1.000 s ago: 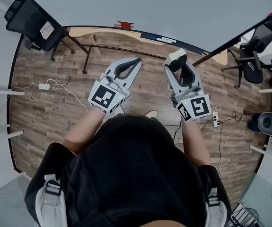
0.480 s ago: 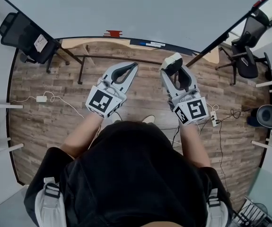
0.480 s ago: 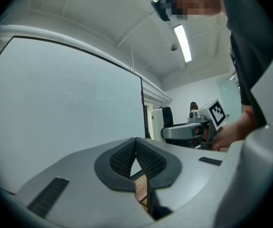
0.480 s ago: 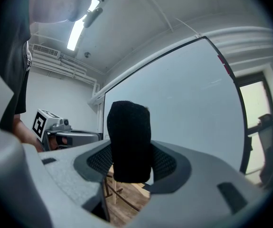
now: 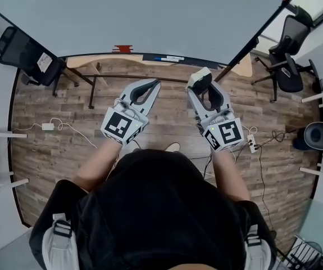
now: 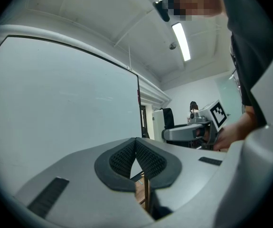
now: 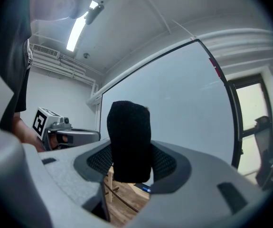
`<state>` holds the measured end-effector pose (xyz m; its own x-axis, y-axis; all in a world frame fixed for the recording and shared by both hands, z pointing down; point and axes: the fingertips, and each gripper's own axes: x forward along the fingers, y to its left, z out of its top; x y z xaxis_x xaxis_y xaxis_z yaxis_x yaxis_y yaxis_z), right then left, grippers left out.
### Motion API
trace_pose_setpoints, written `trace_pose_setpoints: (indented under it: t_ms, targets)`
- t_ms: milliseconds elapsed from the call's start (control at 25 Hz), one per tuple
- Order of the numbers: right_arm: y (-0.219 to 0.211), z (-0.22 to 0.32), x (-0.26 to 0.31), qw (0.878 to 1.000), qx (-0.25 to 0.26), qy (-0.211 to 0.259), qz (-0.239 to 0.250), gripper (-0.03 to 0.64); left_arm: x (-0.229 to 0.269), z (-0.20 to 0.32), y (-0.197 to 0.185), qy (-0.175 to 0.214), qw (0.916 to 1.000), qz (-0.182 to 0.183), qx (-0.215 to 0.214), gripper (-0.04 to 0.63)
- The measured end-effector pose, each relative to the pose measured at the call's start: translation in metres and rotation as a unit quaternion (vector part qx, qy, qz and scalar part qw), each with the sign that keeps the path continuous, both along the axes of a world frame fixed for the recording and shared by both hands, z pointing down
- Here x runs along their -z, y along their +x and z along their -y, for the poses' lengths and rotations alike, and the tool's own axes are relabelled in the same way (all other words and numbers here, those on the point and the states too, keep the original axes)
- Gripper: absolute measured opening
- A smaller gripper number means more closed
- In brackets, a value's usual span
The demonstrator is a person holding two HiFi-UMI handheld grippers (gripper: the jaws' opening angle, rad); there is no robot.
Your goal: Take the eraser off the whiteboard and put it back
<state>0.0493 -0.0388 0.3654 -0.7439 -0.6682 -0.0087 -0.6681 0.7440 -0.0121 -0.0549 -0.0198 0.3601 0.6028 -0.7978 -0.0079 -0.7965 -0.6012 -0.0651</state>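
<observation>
Risk of a drop: clamps eraser [image 7: 129,139] upright in right gripper [image 5: 204,86], left gripper [image 5: 154,84] closed on nothing. May slip out if pressed crooked against whiteboard [image 5: 150,16].

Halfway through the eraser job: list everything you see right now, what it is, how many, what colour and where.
whiteboard: one, pale grey, straight ahead
eraser: one, white back with black felt, clamped in the right gripper
markers: a few, blue and white, on the board's ledge
small red item: one, on the ledge, left of the markers
office chairs: two, black, left and right of the board
power strips: two, white, on the floor, left and right
floor: brown wood planks
left gripper: grey, shut, empty
right gripper: grey, shut on the eraser
person: black top, bare forearms
</observation>
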Motion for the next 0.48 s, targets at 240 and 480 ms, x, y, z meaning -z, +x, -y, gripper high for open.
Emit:
trace_pose_setpoints:
  t_ms: [240, 480]
  targets:
    - [0.029, 0.007, 0.001, 1.000, -0.007, 0.003, -0.001, 0.221, 0.003, 0.009, 0.030, 0.002, 1.0000, 0.002, -0.003, -0.005]
    - [0.057, 0.018, 0.005, 1.000, -0.025, 0.007, -0.001, 0.221, 0.004, 0.021, 0.055, 0.001, 1.0000, 0.003, -0.001, -0.005]
